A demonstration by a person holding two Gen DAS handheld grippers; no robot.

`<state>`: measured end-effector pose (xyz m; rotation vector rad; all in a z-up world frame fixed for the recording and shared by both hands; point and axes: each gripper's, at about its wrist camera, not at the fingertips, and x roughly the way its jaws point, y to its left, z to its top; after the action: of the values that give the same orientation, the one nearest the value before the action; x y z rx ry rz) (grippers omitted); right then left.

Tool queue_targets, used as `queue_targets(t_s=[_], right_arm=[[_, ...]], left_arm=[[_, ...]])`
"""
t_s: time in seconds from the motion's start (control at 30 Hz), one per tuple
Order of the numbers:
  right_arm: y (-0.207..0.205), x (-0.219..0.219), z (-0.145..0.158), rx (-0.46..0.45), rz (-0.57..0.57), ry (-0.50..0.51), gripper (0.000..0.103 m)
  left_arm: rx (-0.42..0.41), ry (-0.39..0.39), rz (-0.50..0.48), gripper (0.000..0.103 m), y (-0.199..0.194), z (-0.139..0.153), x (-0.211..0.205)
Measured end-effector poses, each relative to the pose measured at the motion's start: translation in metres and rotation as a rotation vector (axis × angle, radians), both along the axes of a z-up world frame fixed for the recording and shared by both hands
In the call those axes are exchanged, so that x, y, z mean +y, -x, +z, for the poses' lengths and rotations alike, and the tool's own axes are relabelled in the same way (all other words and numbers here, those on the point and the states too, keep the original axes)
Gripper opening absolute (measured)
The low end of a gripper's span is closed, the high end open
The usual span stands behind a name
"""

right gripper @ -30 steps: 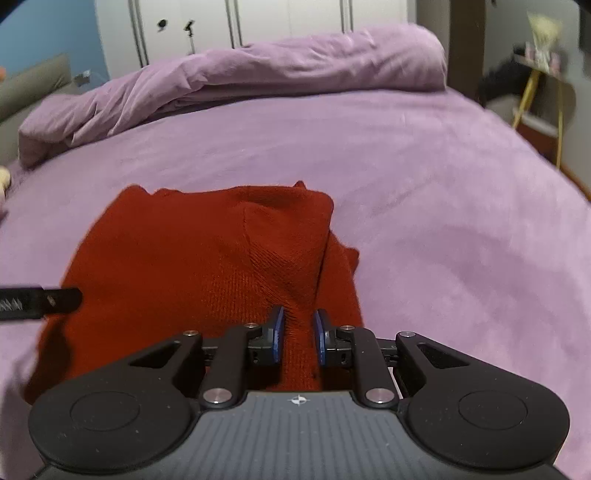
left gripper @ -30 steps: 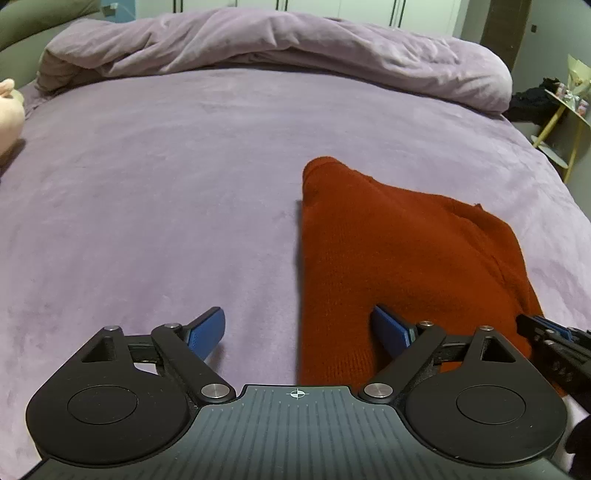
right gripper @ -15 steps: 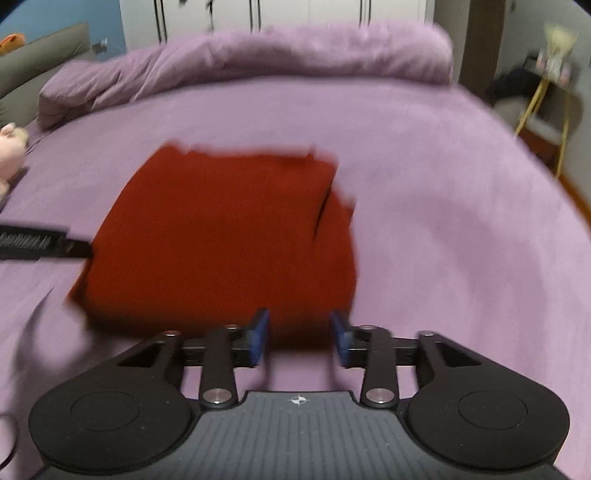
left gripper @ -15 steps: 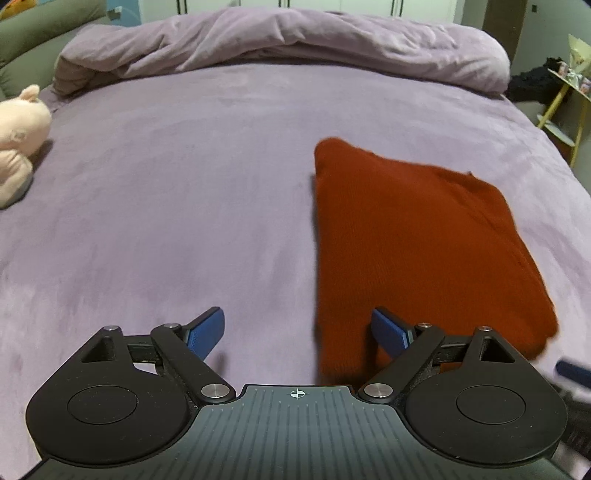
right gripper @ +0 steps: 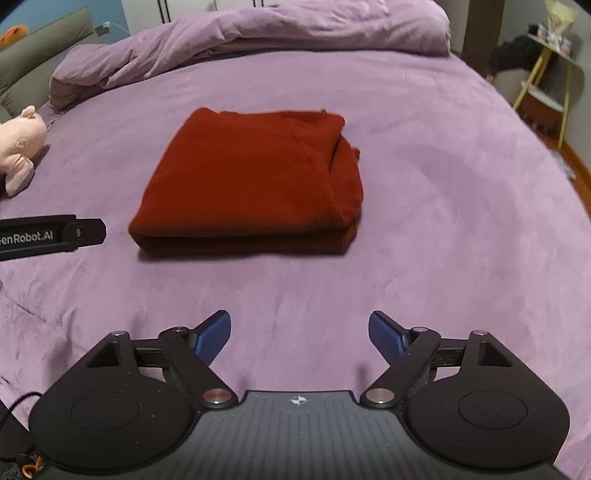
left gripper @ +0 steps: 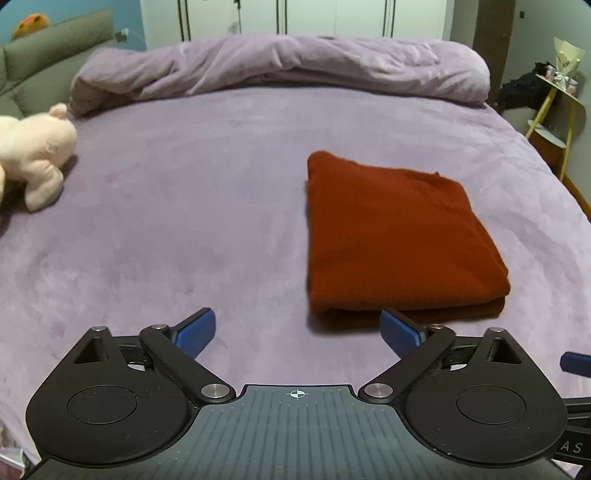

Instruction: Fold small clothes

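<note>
A rust-red knitted garment (left gripper: 395, 236) lies folded into a flat rectangle on the purple bed cover (left gripper: 184, 206); it also shows in the right wrist view (right gripper: 255, 181). My left gripper (left gripper: 297, 328) is open and empty, just short of the garment's near left corner. My right gripper (right gripper: 299, 332) is open and empty, a little way back from the garment's near edge. The side of the left gripper (right gripper: 48, 236) shows at the left of the right wrist view. A blue fingertip of the right gripper (left gripper: 576, 363) shows at the right edge of the left wrist view.
A pink plush toy (left gripper: 33, 155) lies at the left of the bed. A bunched purple duvet (left gripper: 280, 70) runs along the far edge. A yellow-legged side table (left gripper: 554, 110) stands beyond the right edge. White wardrobe doors (left gripper: 295, 18) are behind.
My right gripper has let go of the garment's fold, opened wide and pulled back. Both grippers have drawn away from the garment, which now lies flat and folded.
</note>
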<state>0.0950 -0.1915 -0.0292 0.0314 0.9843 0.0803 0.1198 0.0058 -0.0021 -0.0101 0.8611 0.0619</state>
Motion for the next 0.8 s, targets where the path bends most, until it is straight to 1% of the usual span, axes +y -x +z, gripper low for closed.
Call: queue_targets(t_s=[0.03, 0.1, 0.17, 0.27, 0.37, 0.43, 0.5, 0.57, 0.7, 0.8], right_arm=[[-0.001, 0.003, 0.004, 0.0, 0.006, 0.004, 0.089], [-0.003, 0.008, 0.011, 0.008, 0.014, 0.011, 0.099], [-0.005, 0.012, 0.018, 0.005, 0.03, 0.01, 0.099], [-0.006, 0.013, 0.027, -0.015, 0.041, -0.023, 0.099], [-0.011, 0.017, 0.031, 0.011, 0.036, -0.003, 0.099], [-0.015, 0.02, 0.03, 0.035, 0.024, 0.025, 0.099], [-0.019, 0.022, 0.03, 0.056, 0.014, 0.032, 0.099], [-0.022, 0.022, 0.029, 0.08, 0.001, 0.033, 0.099], [-0.028, 0.025, 0.025, 0.122, -0.021, 0.07, 0.099], [-0.032, 0.025, 0.022, 0.143, -0.032, 0.086, 0.099]], left_arm=[[-0.003, -0.001, 0.0, 0.101, 0.001, 0.002, 0.0], [-0.007, -0.005, -0.002, 0.101, 0.003, 0.006, 0.0], [-0.019, -0.015, 0.005, 0.101, 0.005, 0.01, 0.0], [-0.038, -0.033, -0.012, 0.101, 0.008, 0.017, -0.001], [0.015, -0.06, -0.033, 0.101, 0.003, 0.019, -0.004], [0.069, -0.059, -0.039, 0.101, -0.002, 0.019, -0.005], [0.101, -0.046, -0.067, 0.101, -0.004, 0.018, -0.006], [0.112, -0.045, -0.069, 0.101, -0.005, 0.017, -0.007], [0.133, -0.097, -0.058, 0.101, -0.006, 0.016, -0.014], [0.159, -0.092, -0.042, 0.101, -0.009, 0.015, -0.014]])
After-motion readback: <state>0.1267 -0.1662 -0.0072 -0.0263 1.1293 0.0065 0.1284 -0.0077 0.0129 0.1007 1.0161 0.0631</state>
